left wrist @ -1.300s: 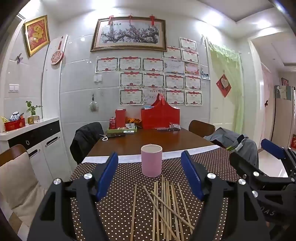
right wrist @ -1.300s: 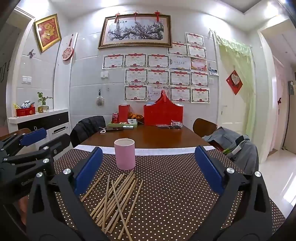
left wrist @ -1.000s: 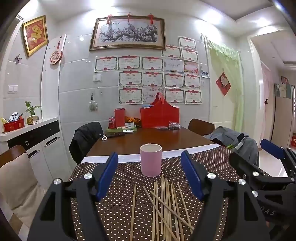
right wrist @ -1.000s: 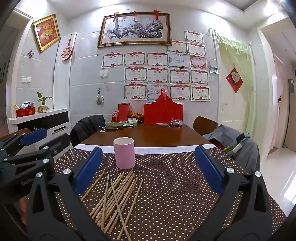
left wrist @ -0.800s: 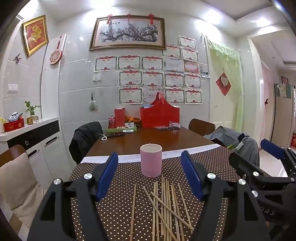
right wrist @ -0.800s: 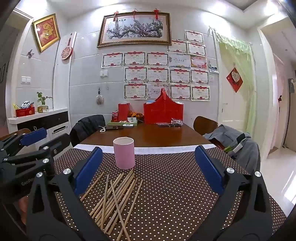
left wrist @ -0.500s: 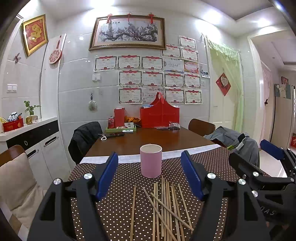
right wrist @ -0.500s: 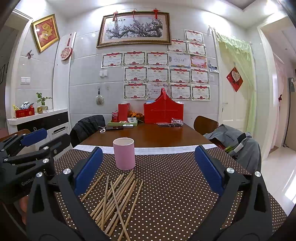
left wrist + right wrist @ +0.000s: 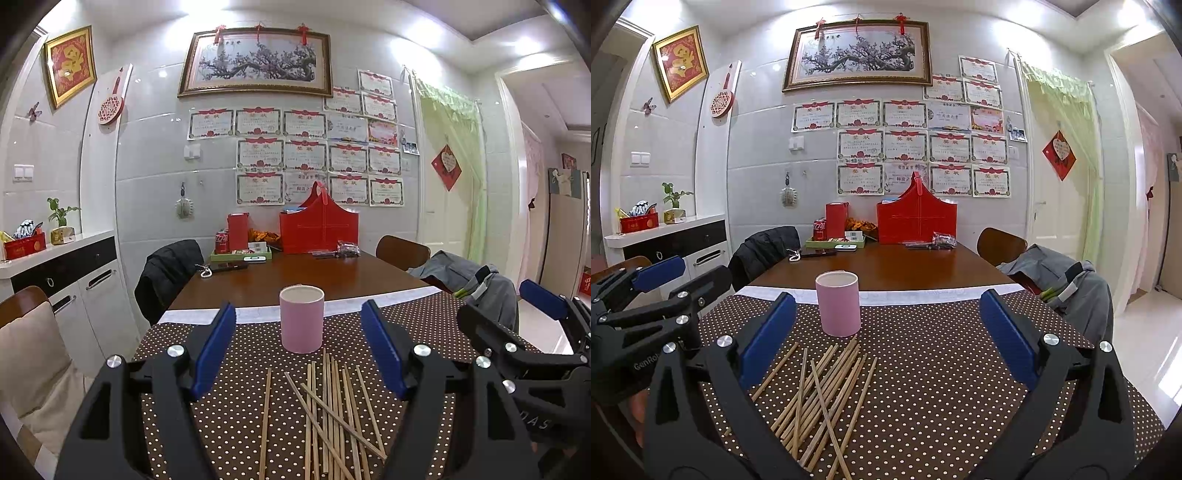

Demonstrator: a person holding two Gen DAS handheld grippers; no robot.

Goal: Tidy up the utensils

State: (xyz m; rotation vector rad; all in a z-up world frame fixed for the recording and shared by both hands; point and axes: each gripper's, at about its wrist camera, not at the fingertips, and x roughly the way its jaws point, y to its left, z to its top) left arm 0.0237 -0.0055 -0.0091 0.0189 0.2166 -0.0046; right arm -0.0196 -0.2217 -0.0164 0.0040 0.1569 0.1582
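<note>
Several wooden chopsticks (image 9: pixel 330 406) (image 9: pixel 820 391) lie loose in a rough pile on the brown polka-dot cloth (image 9: pixel 236 406). Just behind them stands an upright pink cup (image 9: pixel 301 318) (image 9: pixel 838 303), and I cannot see into it. My left gripper (image 9: pixel 299 343) hovers over the near end of the pile, open, nothing between its blue pads. My right gripper (image 9: pixel 886 332) is open too and holds nothing; the pile lies toward its left finger. Each gripper shows at the edge of the other's view.
The wooden table (image 9: pixel 295 277) runs on behind the cloth, with a red basket (image 9: pixel 319 230), a red box, a soda can and a green tray at its far end. Chairs with jackets stand on both sides. A white sideboard (image 9: pixel 55 258) is at left.
</note>
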